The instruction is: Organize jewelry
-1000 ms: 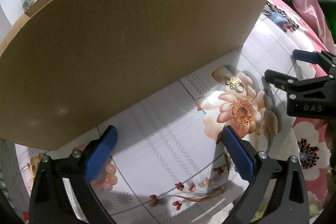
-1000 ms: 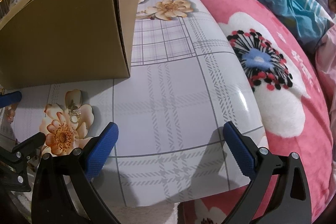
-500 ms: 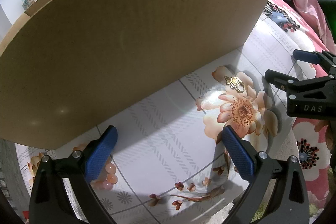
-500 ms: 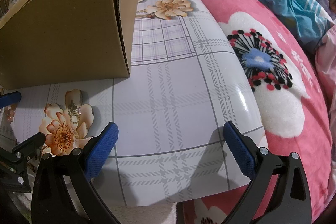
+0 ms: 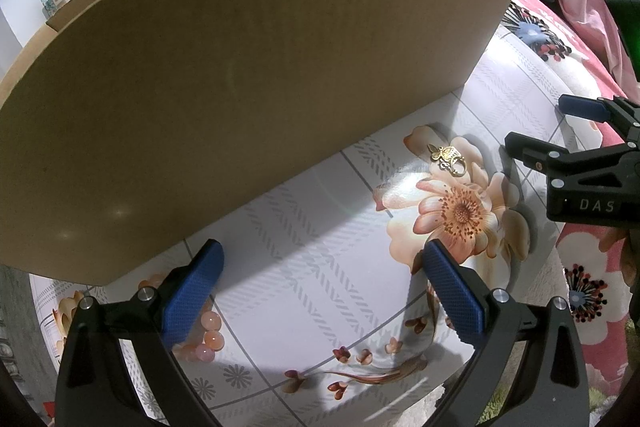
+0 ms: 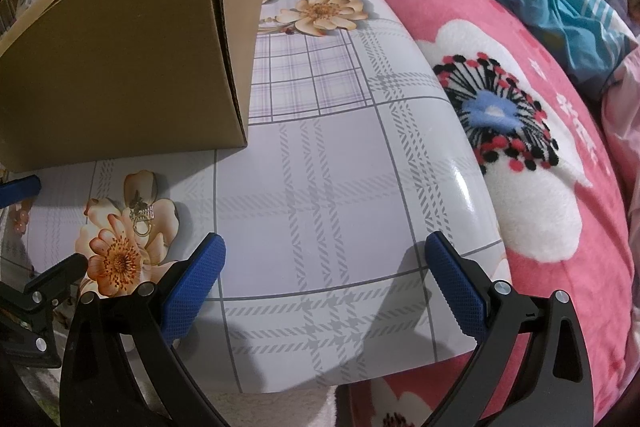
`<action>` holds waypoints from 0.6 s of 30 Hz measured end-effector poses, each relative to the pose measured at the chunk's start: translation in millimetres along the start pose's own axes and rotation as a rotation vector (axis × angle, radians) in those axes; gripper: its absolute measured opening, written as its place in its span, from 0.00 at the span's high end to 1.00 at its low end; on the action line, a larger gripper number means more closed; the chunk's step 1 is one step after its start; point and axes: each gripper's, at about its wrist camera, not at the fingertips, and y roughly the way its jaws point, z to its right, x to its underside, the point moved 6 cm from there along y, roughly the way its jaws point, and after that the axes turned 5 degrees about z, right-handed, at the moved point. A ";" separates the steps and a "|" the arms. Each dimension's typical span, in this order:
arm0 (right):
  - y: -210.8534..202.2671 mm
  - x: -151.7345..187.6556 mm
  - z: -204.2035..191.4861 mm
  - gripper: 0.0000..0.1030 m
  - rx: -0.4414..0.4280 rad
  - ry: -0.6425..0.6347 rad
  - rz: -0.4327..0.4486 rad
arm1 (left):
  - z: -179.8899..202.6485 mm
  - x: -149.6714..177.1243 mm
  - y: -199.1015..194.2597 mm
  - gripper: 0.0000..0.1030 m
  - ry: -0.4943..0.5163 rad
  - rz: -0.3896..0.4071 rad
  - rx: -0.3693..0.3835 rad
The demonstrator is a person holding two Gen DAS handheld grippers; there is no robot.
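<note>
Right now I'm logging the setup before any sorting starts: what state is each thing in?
left tool: open, empty, above the table.
right tool: open, empty, at the table's near edge.
gold ring: lying loose on the tablecloth, ungrasped.
pink beads: lying on the tablecloth, partly hidden by the left tool's finger.
cardboard box: standing upright, top open; inside not visible.
</note>
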 end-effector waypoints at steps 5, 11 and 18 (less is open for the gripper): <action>0.1 0.0 0.2 0.08 0.000 0.000 -0.001 | 0.4 -0.4 0.8 0.05 0.000 -0.001 0.000; -0.3 0.4 0.3 0.08 0.000 -0.002 0.005 | 0.8 -0.2 1.3 0.05 0.000 -0.002 0.001; -18.4 1.1 -5.7 0.08 -0.063 -0.039 0.094 | 1.4 -0.5 2.9 0.05 -0.001 -0.003 0.001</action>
